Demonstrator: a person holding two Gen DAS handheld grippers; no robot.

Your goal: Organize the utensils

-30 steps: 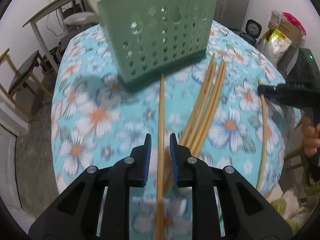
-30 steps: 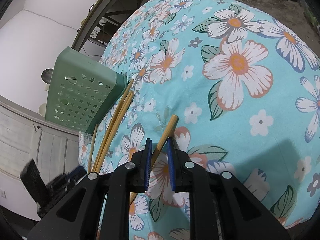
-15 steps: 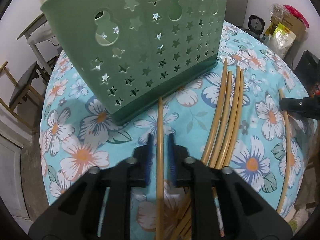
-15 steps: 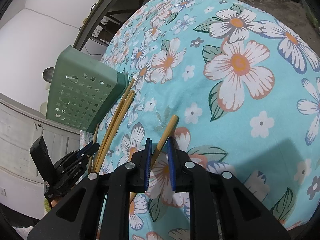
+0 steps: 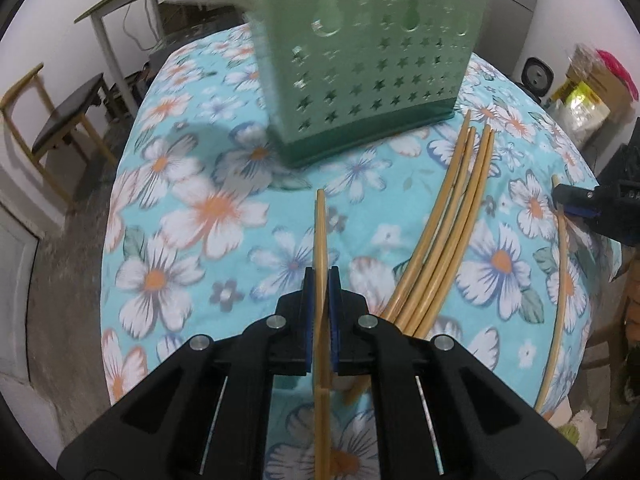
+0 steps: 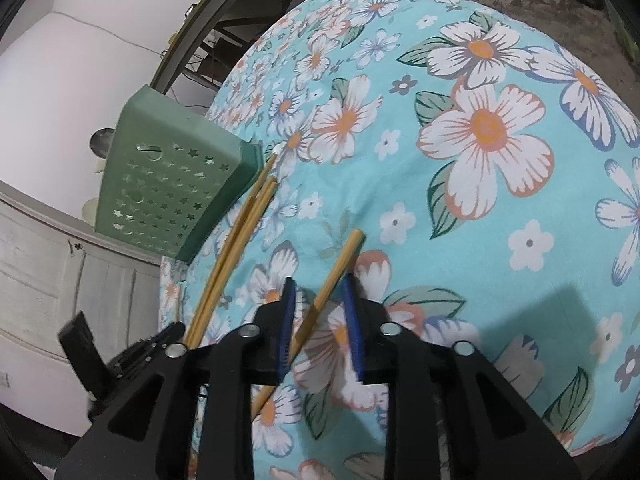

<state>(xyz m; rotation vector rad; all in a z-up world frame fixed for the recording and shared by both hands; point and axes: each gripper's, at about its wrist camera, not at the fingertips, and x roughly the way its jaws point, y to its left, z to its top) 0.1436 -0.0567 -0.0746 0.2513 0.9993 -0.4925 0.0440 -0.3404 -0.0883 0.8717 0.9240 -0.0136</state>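
**Chopstick sorting on the flowery table**

While the left gripper is clamped tight on a single bamboo chopstick, the right gripper has its jaws spread apart around another chopstick without pinching it. That second stick lies flat on the floral tablecloth, running slantwise between the blue pads.

The left-hand stick points forward toward the green basket, the one with star-shaped cutouts, but its tip stops short of the base. Just to the right of it a loose bundle of chopsticks rests on the cloth, their far tips near the basket's bottom corner. From the right wrist view the same bundle runs along beside the basket. A wooden chair stands off to the left of the table.
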